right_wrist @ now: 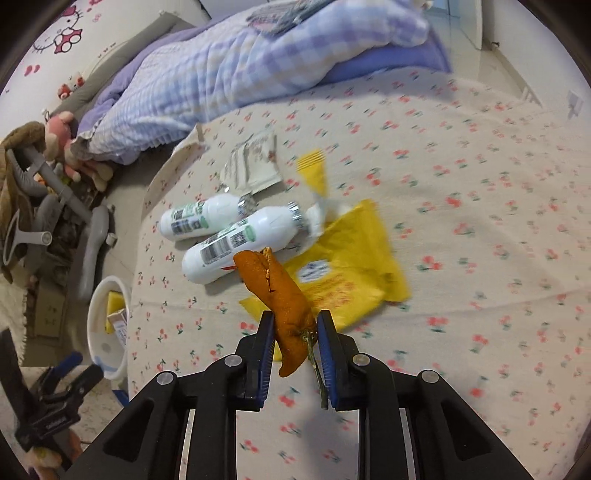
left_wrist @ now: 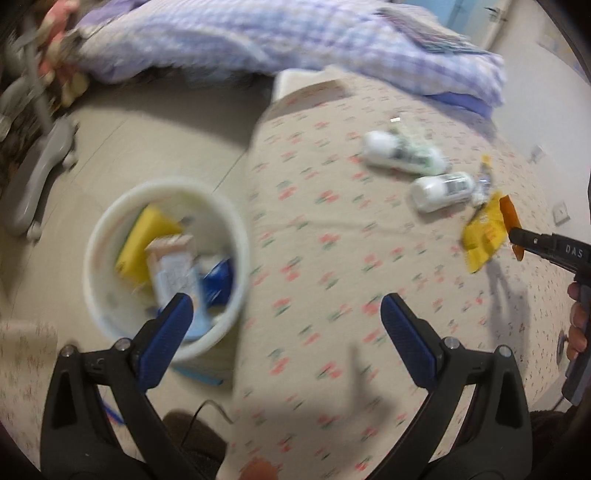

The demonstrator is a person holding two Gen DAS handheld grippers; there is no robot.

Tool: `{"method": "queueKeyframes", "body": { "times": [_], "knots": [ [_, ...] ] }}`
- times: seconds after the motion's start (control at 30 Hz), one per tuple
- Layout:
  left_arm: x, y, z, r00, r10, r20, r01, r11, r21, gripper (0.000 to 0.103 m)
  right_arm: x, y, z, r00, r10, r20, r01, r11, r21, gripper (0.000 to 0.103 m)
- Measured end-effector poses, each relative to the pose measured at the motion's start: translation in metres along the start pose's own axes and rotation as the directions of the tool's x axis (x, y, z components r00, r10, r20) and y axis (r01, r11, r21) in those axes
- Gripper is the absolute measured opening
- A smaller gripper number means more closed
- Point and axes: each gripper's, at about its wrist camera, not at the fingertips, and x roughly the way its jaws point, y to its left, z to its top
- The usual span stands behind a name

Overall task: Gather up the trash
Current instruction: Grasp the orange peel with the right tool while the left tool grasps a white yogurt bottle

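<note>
My right gripper (right_wrist: 295, 332) is shut on a curled orange peel (right_wrist: 273, 284) with a thin stem, held just above the cherry-print bed sheet (right_wrist: 461, 258). In the left wrist view the peel (left_wrist: 511, 214) shows at the tip of that gripper (left_wrist: 517, 236). Behind it lie a yellow wrapper (right_wrist: 351, 273), two white bottles (right_wrist: 199, 218) (right_wrist: 243, 243) and a white packet (right_wrist: 251, 162). My left gripper (left_wrist: 286, 306) is open and holds nothing, over the bed's edge beside the white bin (left_wrist: 166, 184). The bin holds a yellow pack, a carton and a blue item.
A checked purple quilt (left_wrist: 258, 33) covers the far end of the bed. A grey wheeled frame (left_wrist: 44, 162) and plush toys (right_wrist: 59, 140) stand on the floor to the left. A dark cable (left_wrist: 207, 406) lies on the floor near the bed's corner.
</note>
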Motion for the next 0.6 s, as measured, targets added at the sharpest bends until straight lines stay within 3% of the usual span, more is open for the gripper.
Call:
{"method": "queueKeyframes", "body": {
  "times": [0.23,0.37,0.6],
  "knots": [
    [0.016,-0.061,0.030,0.995,-0.074,0.070,0.066,0.991,0.119,0.099,-0.026,-0.044,-0.011,0.999,-0.043,0.033,0.042,0.998,0.036,0.024],
    [0.028,-0.096,0.043,0.989,-0.114,0.099,0.093,0.975,0.200,0.080,-0.032,-0.075,-0.016,0.999,-0.044,0.026,0.041,0.994,0.103,0.024],
    [0.048,-0.135,0.061,0.976,-0.176,0.126,0.135,0.950,0.280,0.064,-0.042,-0.116,-0.019,0.999,-0.032,0.029,0.026,0.984,0.177,0.024]
  ]
}}
